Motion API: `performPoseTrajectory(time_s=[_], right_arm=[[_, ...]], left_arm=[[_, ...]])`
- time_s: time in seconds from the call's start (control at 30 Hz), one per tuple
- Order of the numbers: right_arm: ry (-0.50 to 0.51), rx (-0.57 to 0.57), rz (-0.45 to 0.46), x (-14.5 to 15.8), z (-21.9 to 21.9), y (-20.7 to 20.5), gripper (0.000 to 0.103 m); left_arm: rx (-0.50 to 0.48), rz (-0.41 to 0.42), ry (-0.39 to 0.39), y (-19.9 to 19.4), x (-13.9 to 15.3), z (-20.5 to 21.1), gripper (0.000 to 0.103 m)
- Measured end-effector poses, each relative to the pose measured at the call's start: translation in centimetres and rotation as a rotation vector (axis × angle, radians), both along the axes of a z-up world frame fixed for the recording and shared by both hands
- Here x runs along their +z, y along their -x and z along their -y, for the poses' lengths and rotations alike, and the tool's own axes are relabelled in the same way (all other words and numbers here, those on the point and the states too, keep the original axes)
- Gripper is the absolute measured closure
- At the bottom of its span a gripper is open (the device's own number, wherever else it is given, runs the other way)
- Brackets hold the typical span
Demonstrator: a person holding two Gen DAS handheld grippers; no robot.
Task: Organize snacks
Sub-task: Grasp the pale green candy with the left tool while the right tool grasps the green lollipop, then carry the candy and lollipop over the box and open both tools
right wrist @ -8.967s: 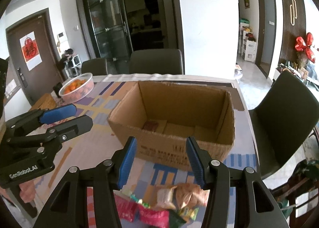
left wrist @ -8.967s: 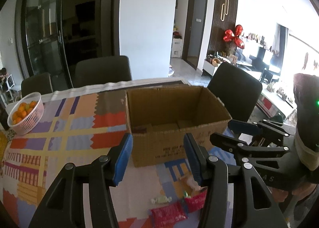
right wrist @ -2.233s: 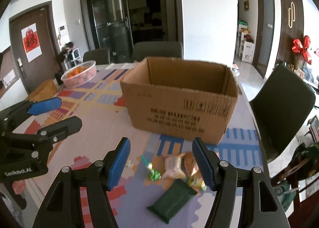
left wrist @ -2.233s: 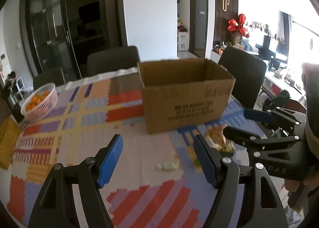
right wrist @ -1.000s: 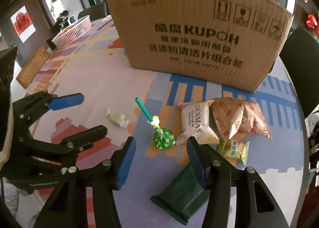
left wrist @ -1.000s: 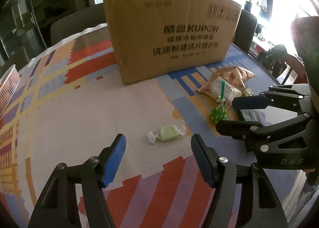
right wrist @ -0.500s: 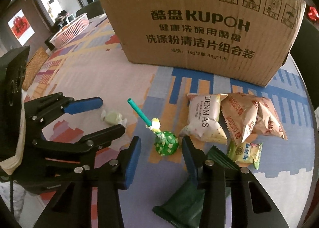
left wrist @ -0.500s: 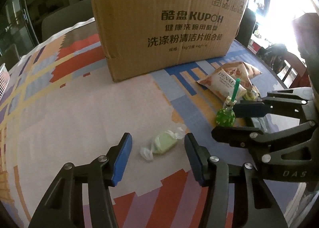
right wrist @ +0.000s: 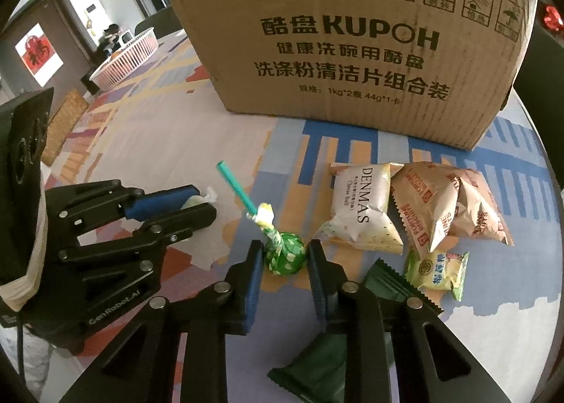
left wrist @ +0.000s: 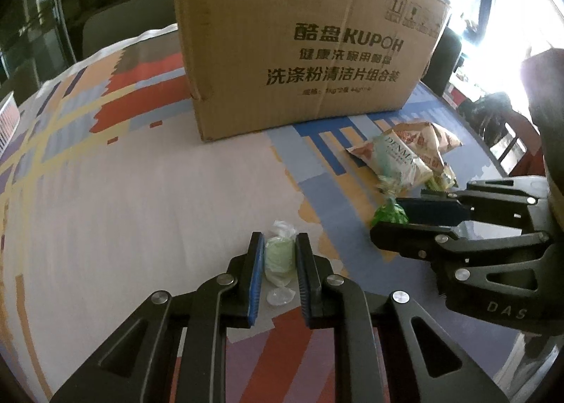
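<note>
Here the left gripper (left wrist: 278, 255) is clamped on a pale green wrapped candy (left wrist: 279, 255) on the desk (left wrist: 141, 191), while the right gripper (right wrist: 285, 256) pinches a green lollipop (right wrist: 285, 255) near the cardboard box (right wrist: 352, 32).

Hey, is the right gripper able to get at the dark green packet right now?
Probably not yet: the right gripper is shut on the green lollipop, and the dark green packet lies partly under its finger.

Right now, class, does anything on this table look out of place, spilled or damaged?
Nothing spilled or damaged. Loose snack packets lie scattered on the tablecloth outside the cardboard box; the lollipop and the green candy sit between gripper fingers.
</note>
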State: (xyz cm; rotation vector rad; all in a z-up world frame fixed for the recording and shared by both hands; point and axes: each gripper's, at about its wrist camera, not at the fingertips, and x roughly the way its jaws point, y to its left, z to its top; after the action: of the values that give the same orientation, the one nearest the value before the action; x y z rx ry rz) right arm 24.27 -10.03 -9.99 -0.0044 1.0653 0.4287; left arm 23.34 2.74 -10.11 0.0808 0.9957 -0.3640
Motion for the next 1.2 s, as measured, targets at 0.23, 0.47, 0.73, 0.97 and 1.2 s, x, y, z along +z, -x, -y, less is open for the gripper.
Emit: performPoseTrajectory(time_s=[0.23,0.47,0.73,0.97,1.2], right_arm=[[-0.023,-0.005,0.031,1.2,0.6,0.6,0.077],[-0.050,-0.005,0.078,3.0,1.3,1.6,0.077],[-0.085,-0.026,0.163,6.5,2.6,2.2,0.077],[-0.106,-0.053,0.256,10.2,4.0,2.3,0.077],[-0.132,-0.087,0.350,13.9,5.1,1.7,0.077]], left_arm=[[0.050,0.022,0.031,0.9,1.8,-0.4,0.084],[0.077,0.067,0.051,2.1,4.3,-0.3,0.084],[0.087,0.151,0.062,2.6,8.3,0.6,0.084],[0.088,0.229,0.076,2.1,11.9,1.5,0.084],[0.091,0.316,0.088,1.4,15.8,2.2,0.084]])
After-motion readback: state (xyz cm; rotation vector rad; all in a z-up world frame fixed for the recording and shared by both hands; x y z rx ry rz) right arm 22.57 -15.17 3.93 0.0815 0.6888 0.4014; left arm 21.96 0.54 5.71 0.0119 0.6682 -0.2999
